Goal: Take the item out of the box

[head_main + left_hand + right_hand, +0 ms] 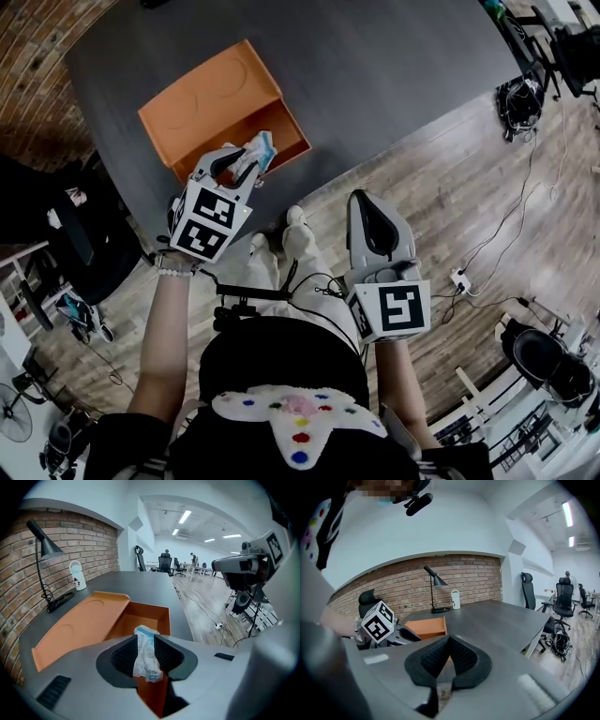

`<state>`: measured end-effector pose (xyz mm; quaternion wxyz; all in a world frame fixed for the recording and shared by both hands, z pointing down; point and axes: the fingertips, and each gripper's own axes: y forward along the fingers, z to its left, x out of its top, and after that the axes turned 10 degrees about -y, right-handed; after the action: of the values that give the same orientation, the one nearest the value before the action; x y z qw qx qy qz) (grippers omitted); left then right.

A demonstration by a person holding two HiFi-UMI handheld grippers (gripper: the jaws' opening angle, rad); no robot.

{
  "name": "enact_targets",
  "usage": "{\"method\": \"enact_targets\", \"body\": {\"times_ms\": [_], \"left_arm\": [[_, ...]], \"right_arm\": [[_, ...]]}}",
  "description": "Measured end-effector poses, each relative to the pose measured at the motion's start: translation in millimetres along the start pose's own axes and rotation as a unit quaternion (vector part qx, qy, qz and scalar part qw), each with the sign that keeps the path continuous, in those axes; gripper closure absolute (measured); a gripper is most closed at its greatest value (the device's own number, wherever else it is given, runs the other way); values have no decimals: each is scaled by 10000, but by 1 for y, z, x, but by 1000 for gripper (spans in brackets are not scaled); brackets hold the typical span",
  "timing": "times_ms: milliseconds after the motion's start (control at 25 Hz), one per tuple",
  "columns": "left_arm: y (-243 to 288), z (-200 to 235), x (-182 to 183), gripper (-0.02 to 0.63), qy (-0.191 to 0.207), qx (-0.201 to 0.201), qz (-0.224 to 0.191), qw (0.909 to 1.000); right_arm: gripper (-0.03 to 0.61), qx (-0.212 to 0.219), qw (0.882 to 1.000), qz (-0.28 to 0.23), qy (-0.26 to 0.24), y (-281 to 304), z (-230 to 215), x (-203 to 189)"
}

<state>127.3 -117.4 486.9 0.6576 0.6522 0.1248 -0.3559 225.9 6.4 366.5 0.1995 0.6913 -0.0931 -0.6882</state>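
L tongs (146, 644) clamp white-blue packet (149, 666) over orange box (143, 615).

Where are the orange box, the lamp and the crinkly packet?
orange box (147, 611), left gripper view, inside back wall.
lamp (49, 549), left gripper view, black shade.
crinkly packet (146, 656), left gripper view, white middle.

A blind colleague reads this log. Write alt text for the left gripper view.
The left gripper is shut on a crumpled white-and-blue packet, with an open orange box just beyond on a dark table. The lid is folded open to the left; a black lamp and a white container stand by a brick wall.
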Motion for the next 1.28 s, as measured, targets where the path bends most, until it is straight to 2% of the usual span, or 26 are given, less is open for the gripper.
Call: {"method": "enact_targets", "body": {"times_ms": [360,600,680,800,1080,1280], "left_arm": [[24,-1,-9,520,111,14,447,9989],[32,6,-14,539,102,171,528,9984],[33,8,-15,573,83,150,509,9986],[35,8,-17,591,-28,53,434,9990],[30,7,-10,598,-103,31,275,9996],[18,4,1,598,-101,6,15,9999]], "right_arm": [[569,-38,9999,98,47,-6,-17,-11],[569,-10,9999,130,53,-4,-14,-12],[569,-1,9999,147,48,-2,-12,-12],[569,12,9998,174,52,-2,-9,-14],[569,27,9998,169,33,-3,-9,-14],[569,68,9999,127,-23,-4,-3,-10]]}}
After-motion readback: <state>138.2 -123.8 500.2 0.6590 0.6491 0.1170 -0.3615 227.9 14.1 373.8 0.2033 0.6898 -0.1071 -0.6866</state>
